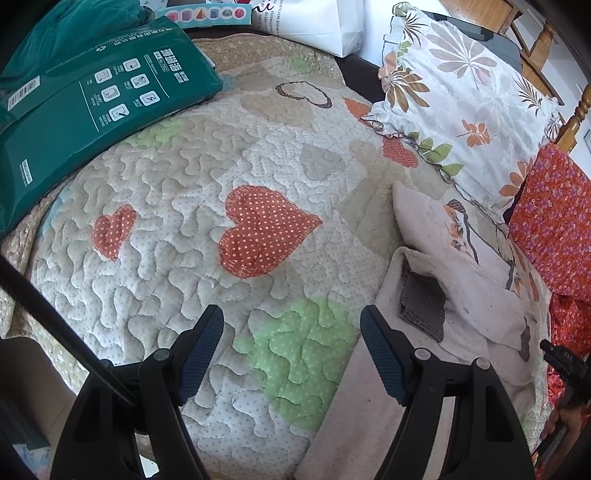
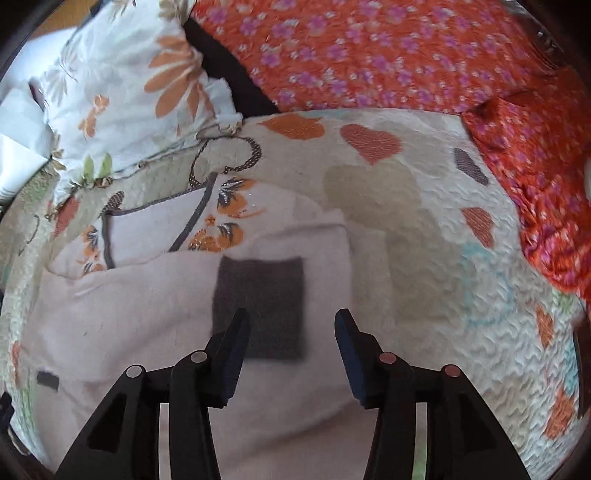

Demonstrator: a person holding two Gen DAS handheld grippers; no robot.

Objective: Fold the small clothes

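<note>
A small pale pink garment (image 2: 147,314) with a grey square pocket (image 2: 260,306), grey trim and orange flower embroidery lies partly folded on the quilted bed cover. In the left wrist view it lies at the right (image 1: 476,295). My right gripper (image 2: 291,321) is open and empty, hovering just above the garment at the pocket. My left gripper (image 1: 291,317) is open and empty above the quilt (image 1: 184,192), left of the garment's edge.
A green plastic package (image 1: 92,103) lies at the far left of the bed. A floral pillow (image 1: 461,92) and an orange flowered cloth (image 2: 369,55) border the far side. A white paper bag (image 1: 317,22) stands behind. A wooden bed frame (image 1: 572,122) shows at the far right.
</note>
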